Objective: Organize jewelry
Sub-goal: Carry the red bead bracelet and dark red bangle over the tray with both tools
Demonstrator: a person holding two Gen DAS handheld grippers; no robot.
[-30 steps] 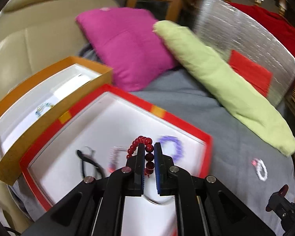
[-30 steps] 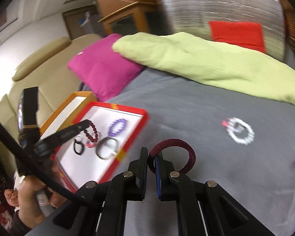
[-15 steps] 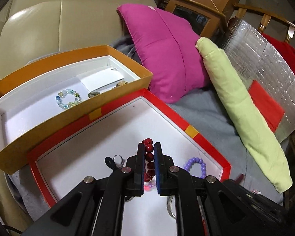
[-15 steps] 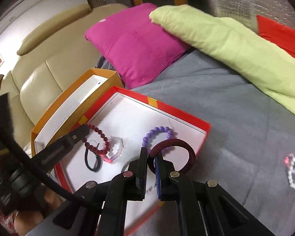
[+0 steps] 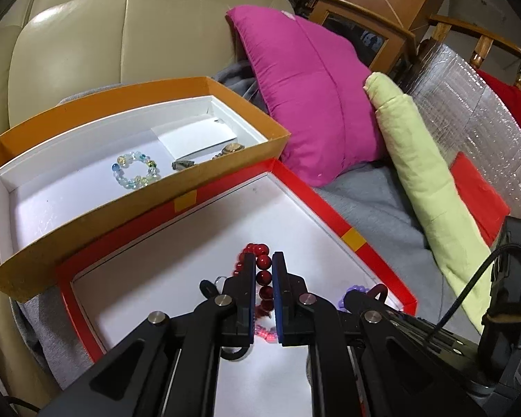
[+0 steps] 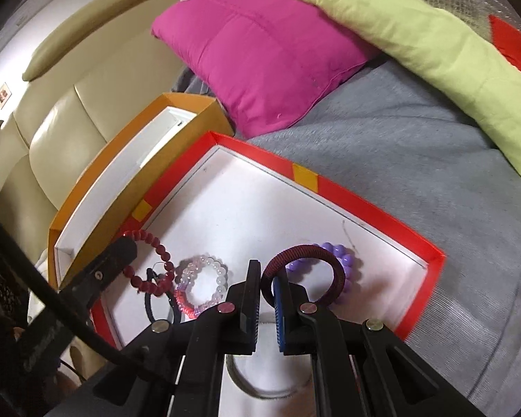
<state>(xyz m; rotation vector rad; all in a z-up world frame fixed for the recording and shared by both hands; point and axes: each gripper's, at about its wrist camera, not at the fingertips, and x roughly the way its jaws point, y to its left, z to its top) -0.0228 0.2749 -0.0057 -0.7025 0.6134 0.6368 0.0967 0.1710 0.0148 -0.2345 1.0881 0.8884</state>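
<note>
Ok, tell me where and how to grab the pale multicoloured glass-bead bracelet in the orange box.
Pinch one bead strand of the pale multicoloured glass-bead bracelet, one finger inside the loop, one outside, coming from above. It lies flat on the white floor of the orange box, whose raised walls likely block a sideways approach.

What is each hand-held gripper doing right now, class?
Left hand-held gripper: closed on the red bead bracelet.
Right hand-held gripper: closed on the dark red cord bangle.
</note>
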